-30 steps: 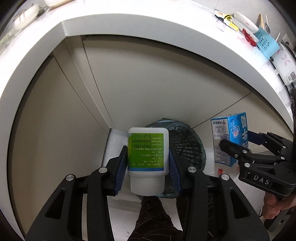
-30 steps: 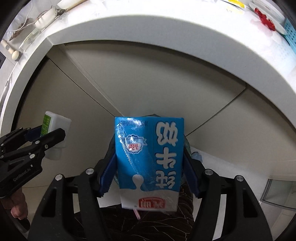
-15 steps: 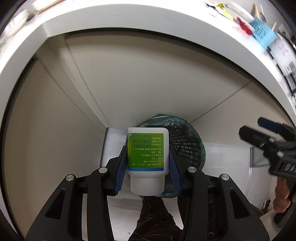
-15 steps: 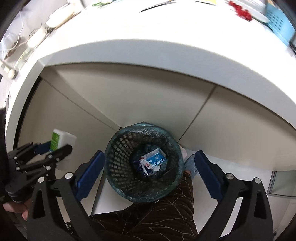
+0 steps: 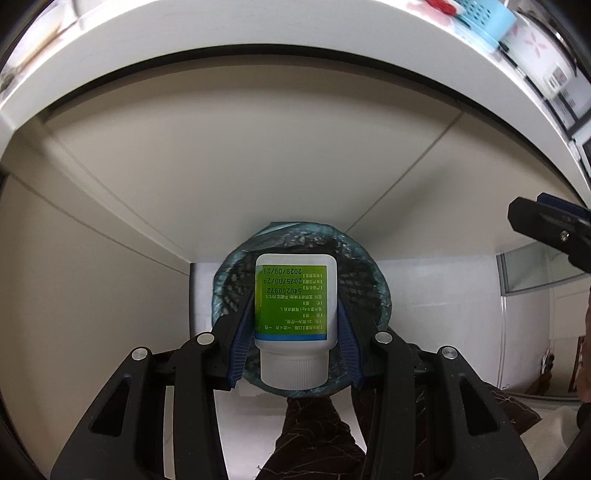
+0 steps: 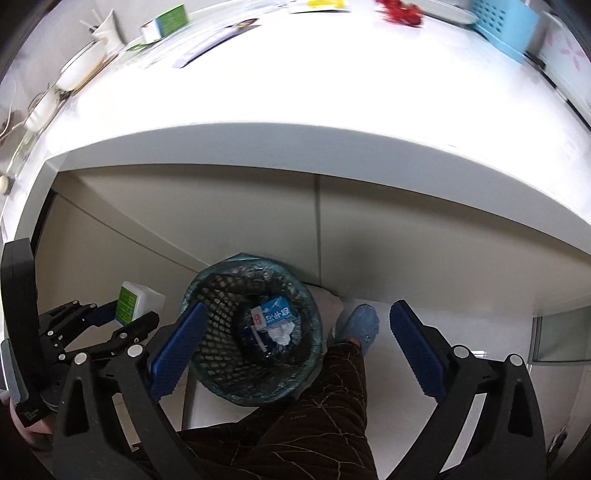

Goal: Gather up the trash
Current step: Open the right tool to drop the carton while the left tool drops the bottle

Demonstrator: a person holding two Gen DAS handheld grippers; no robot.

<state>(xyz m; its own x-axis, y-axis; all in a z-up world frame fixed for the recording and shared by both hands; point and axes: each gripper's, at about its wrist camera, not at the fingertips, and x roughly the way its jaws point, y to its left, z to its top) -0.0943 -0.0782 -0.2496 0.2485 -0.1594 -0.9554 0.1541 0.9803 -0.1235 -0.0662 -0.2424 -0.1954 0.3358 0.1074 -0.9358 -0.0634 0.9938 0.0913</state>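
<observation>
My left gripper is shut on a white pill bottle with a green label, cap toward the camera, held above the black mesh trash bin. In the right wrist view the bottle sits just left of the bin. My right gripper is open and empty above the bin. A blue milk carton lies inside the bin on its bag liner.
The bin stands on the floor under a white counter, against beige cabinet panels. The person's dark trouser leg and blue slipper are beside the bin. A blue basket and dishes sit on the counter.
My right gripper opened and let go of the blue milk carton, which fell into the bin; the gripper then rose. My left gripper moved with the bottle to over the bin.
</observation>
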